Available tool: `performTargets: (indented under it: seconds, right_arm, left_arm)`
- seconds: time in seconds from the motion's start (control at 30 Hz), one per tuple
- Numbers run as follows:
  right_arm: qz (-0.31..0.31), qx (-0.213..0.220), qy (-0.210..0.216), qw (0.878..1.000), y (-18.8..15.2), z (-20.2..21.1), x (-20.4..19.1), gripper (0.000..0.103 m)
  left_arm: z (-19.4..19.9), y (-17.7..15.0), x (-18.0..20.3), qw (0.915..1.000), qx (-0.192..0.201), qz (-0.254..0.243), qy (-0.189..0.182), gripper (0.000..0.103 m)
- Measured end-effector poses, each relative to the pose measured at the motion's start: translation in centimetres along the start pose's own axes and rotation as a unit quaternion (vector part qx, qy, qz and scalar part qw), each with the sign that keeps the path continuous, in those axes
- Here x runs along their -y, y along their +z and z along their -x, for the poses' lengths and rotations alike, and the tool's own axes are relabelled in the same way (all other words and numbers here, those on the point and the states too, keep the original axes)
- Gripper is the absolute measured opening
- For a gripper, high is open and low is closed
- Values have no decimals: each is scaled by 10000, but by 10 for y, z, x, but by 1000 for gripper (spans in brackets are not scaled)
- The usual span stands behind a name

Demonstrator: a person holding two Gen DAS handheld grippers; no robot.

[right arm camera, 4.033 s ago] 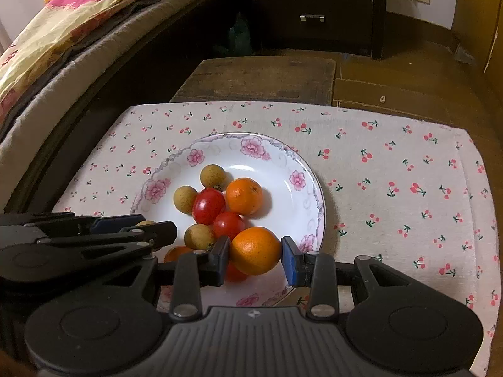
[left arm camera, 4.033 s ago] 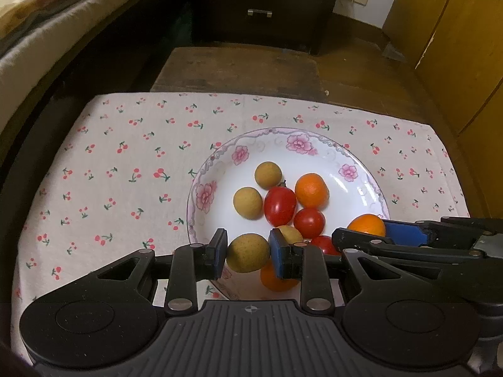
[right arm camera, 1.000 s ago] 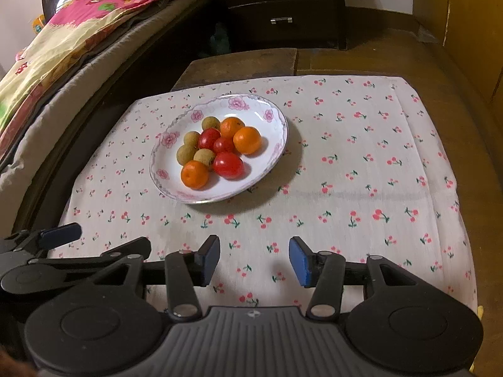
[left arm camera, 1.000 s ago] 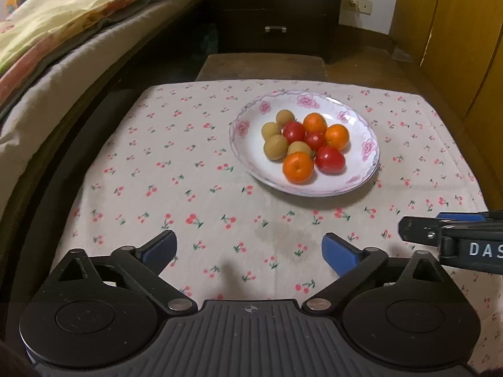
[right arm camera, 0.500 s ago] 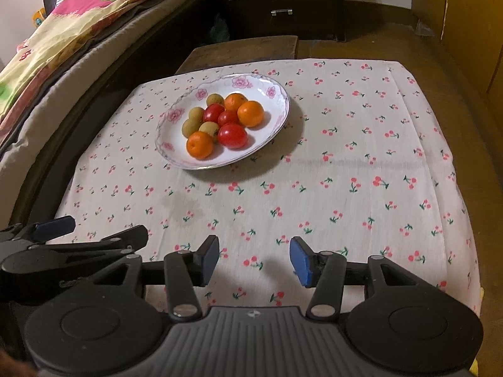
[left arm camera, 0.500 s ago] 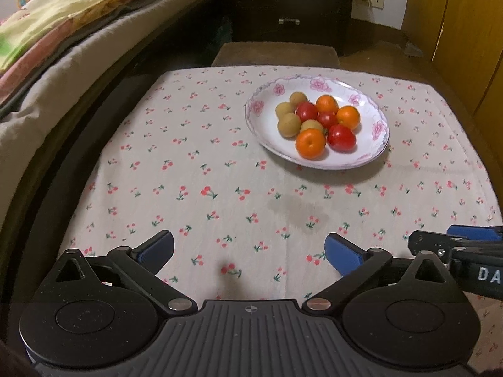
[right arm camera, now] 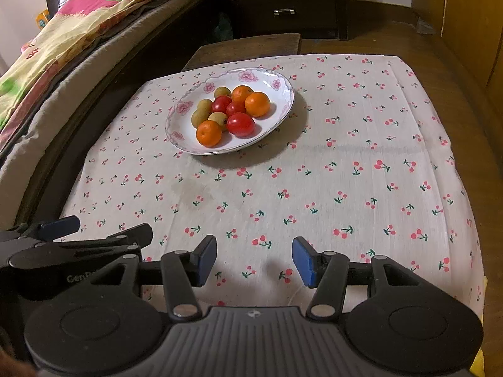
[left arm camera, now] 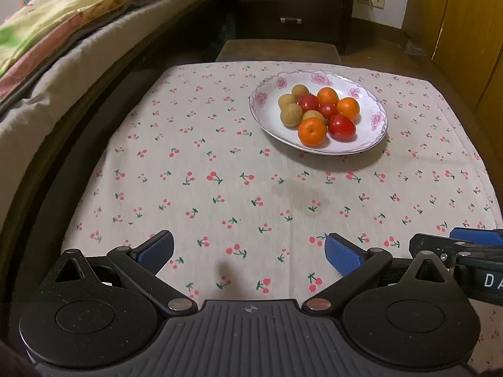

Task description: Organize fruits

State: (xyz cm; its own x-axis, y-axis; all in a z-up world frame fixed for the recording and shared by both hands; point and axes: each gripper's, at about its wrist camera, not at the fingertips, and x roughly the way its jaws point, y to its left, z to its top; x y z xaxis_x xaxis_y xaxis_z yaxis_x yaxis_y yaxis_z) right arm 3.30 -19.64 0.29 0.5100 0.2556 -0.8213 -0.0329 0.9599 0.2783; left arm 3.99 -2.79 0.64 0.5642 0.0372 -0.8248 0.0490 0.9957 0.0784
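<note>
Left wrist view: left claw point(left arm camera: 250, 253) spread wide, empty, above the cherry-print bench point(left arm camera: 195, 169), fruits point(left arm camera: 319, 111) piled in the floral plate point(left arm camera: 375, 132) well ahead; right wrist view: right claw point(right arm camera: 254, 260) likewise apart, plate point(right arm camera: 276, 119) ahead-left.

Right hand-held gripper point(left arm camera: 465, 245) cut by edge; longans point(left arm camera: 311, 115) perhaps part-hidden

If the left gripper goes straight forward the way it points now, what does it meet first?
Probably the cherry-print tablecloth: the open left gripper holds nothing and points down at bare cloth. The plate of fruit lies farther on, to the right.
</note>
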Motion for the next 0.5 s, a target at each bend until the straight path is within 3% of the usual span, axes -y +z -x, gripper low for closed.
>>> performTargets:
  seconds: [0.5]
  right_arm:
    - [12, 11, 42, 10000, -8, 6, -3, 54]
  left_arm:
    - [8, -8, 2, 10000, 19, -76, -46, 103]
